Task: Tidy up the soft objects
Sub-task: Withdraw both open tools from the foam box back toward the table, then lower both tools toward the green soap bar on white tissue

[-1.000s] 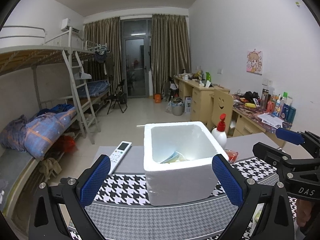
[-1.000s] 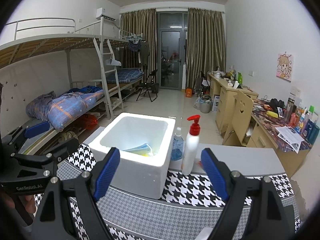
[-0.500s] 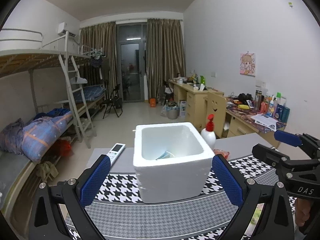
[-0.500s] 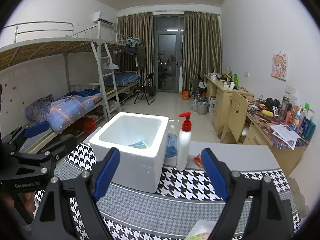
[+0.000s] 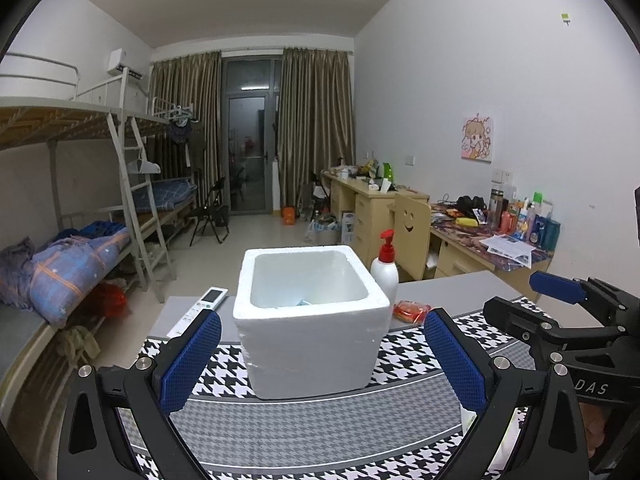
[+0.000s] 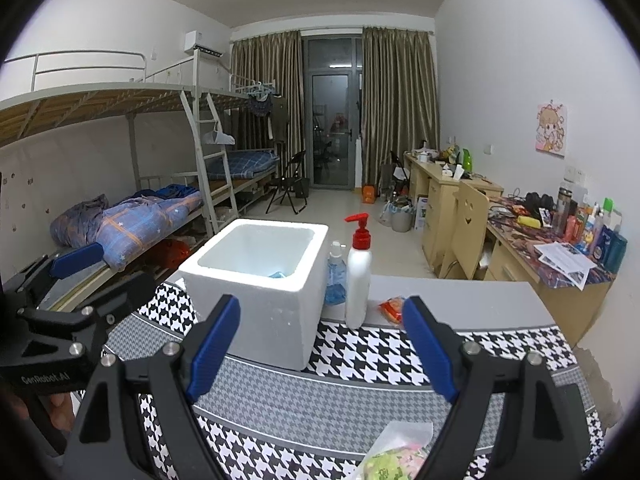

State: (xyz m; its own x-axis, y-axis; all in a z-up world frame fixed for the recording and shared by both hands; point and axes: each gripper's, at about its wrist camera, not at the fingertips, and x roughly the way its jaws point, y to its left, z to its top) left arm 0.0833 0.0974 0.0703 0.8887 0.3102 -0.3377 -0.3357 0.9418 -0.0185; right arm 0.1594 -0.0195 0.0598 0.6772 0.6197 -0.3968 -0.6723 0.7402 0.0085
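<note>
1. Nearest, the right gripper [image 6: 320,352] hangs wide open and empty over a soft clear-plastic packet with green and pink contents [image 6: 394,458] on the houndstooth-clothed desk [image 6: 344,404].
2. The left gripper [image 5: 318,360] is likewise spread wide, holding nothing.
3. Farther off stands the white foam box [image 5: 312,344], with something blue inside.
4. Likely step: fetching the next item; the right gripper should descend, pinch gently, then carry it to the box.
</note>
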